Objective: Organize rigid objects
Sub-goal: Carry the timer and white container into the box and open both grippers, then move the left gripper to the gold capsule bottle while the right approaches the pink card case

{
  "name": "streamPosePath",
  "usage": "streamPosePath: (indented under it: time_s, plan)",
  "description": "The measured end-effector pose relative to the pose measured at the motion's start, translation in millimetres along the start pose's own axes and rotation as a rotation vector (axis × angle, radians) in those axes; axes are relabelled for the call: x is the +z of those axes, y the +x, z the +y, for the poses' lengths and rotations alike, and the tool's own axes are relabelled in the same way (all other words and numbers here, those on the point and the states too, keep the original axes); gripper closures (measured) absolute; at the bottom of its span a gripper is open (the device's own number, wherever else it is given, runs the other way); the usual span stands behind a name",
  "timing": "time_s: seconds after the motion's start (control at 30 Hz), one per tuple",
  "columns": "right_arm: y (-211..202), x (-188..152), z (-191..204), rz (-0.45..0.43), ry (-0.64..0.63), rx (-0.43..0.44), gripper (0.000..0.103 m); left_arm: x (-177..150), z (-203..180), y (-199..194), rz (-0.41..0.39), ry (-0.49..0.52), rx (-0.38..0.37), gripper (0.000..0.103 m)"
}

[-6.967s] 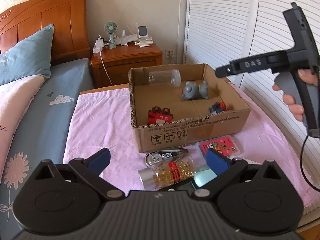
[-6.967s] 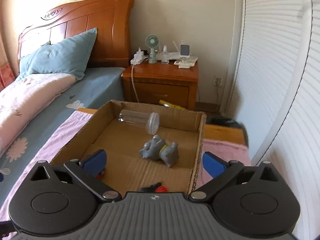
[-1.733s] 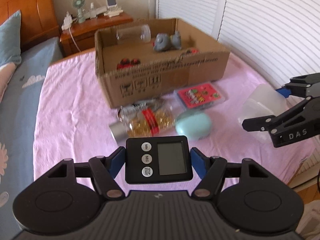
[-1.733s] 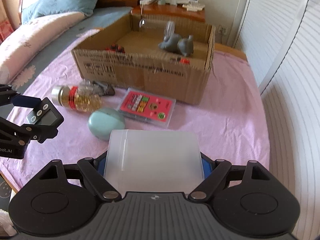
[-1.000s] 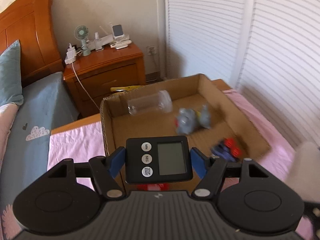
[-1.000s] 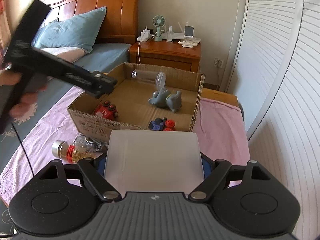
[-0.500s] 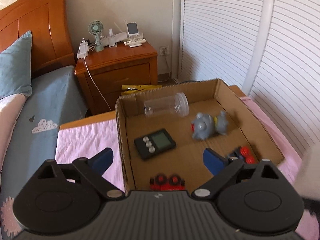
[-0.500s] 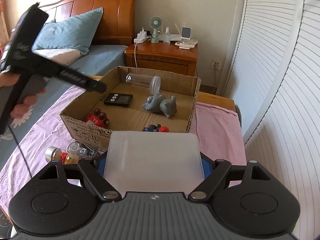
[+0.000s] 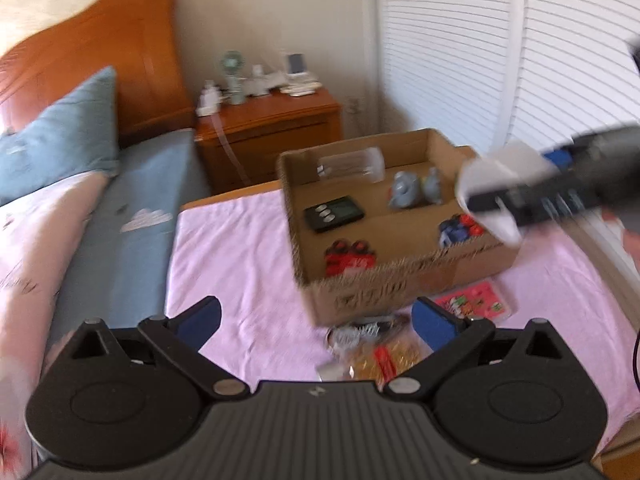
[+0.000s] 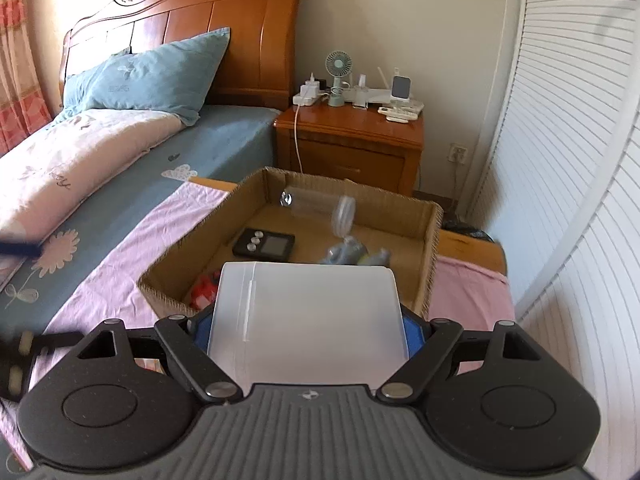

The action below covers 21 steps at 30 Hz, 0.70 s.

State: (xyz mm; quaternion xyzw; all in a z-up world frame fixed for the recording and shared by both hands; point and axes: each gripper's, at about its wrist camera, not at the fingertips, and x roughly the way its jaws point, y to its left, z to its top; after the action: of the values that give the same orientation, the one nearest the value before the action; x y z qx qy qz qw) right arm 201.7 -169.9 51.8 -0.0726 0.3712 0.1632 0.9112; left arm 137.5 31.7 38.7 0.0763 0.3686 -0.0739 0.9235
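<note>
The right hand-held gripper (image 10: 306,344) clamps a frosted plastic box (image 10: 306,316) by its sides and holds it in the air above the near wall of the cardboard box (image 10: 434,224), which stands on the pink-covered table (image 9: 240,248) toward its far right corner. The step in hand looks like carrying this plastic box in for a drop. The next move calls for going further over the open floor of the cardboard box, lowering, and then spreading the jaws so it lands flat without knocking the toys.

The left hand-held gripper (image 9: 316,318) holds nothing; its jaws are opening wide, with only the pink cloth between them, and it sits over the near part of the table.

Inside the cardboard box lie a black timer (image 9: 334,213) near the left wall, a clear jar (image 9: 352,164) on its side against the back wall, a grey toy animal (image 9: 416,188), a red toy car (image 9: 348,256) by the front wall and a blue-and-red toy (image 9: 460,228) at the right.

Still out on the table, just in front of the cardboard box, are a pink card case (image 9: 476,306), a bottle with a red label (image 9: 380,360) and something shiny I cannot identify.
</note>
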Motion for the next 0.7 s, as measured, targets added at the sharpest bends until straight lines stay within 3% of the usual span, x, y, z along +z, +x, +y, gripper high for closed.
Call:
streamPosePath:
  time_s: [0.17, 0.47, 0.6, 0.7]
  plan:
    - [30, 15, 7, 0.026, 0.004, 0.012, 0.017, -31, -6, 0, 0.023, -0.085, -0.078, 0.002]
    - [75, 31, 17, 0.061, 0.006, -0.015, 0.017, -43, -2, -2, -0.023, -0.112, -0.059, 0.002]
    - [84, 34, 13, 0.066, 0.034, -0.024, 0.001, -43, 1, -3, -0.016, -0.122, -0.057, 0.002]
    - [77, 30, 10, 0.057, 0.055, -0.021, 0.000, -43, 1, -4, -0.018, -0.121, -0.052, 0.002]
